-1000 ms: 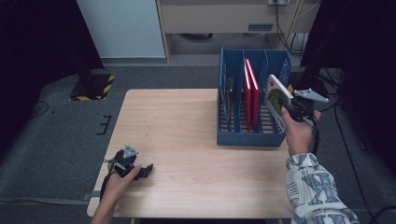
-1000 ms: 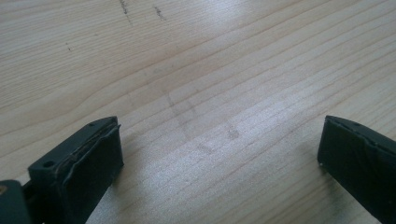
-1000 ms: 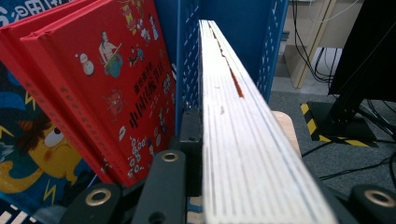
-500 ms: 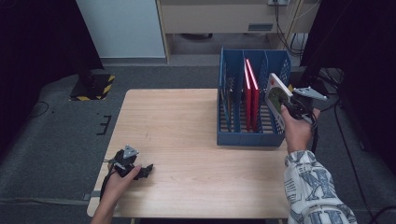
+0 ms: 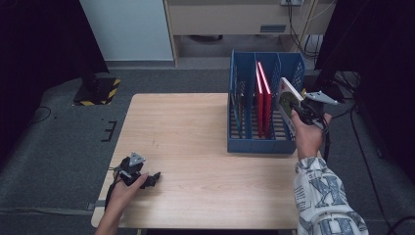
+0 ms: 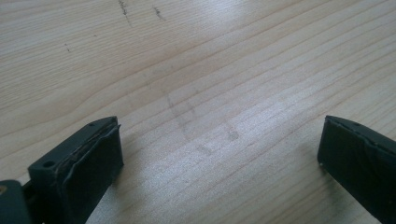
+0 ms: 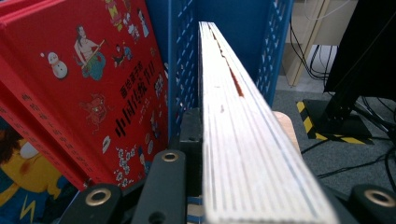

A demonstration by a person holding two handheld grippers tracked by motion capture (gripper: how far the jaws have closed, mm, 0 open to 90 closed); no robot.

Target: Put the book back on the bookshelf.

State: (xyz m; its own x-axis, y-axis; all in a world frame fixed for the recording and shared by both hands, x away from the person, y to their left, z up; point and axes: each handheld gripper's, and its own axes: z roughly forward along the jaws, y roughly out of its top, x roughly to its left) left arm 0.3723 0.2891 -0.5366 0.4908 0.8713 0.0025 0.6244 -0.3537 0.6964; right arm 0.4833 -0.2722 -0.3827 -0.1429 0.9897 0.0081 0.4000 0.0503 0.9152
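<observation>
Resting wide on the wooden table [image 5: 195,127], left gripper [image 5: 147,178]; right gripper [image 5: 301,113] clamps a book [image 5: 286,100] over grey carpet [image 5: 58,147].

Matt pale wood table [image 5: 195,132] (faintly scuffed), perforated blue plastic rack [image 5: 254,142], glossy red book covers [image 7: 93,84].

Table [image 5: 205,147]: slotted file rack [image 5: 254,144] on its far right part. Two hardcover books [image 5: 262,98] upright in the rack's middle slot, leaning together; another book [image 5: 237,105] in the slot to their left. Board book [image 5: 288,100] at the rack's right end, over the rightmost slot, tilted, clamped by the right gripper [image 5: 304,110]. Left gripper [image 5: 147,178] on the table's near left corner, well apart from the rack.
</observation>
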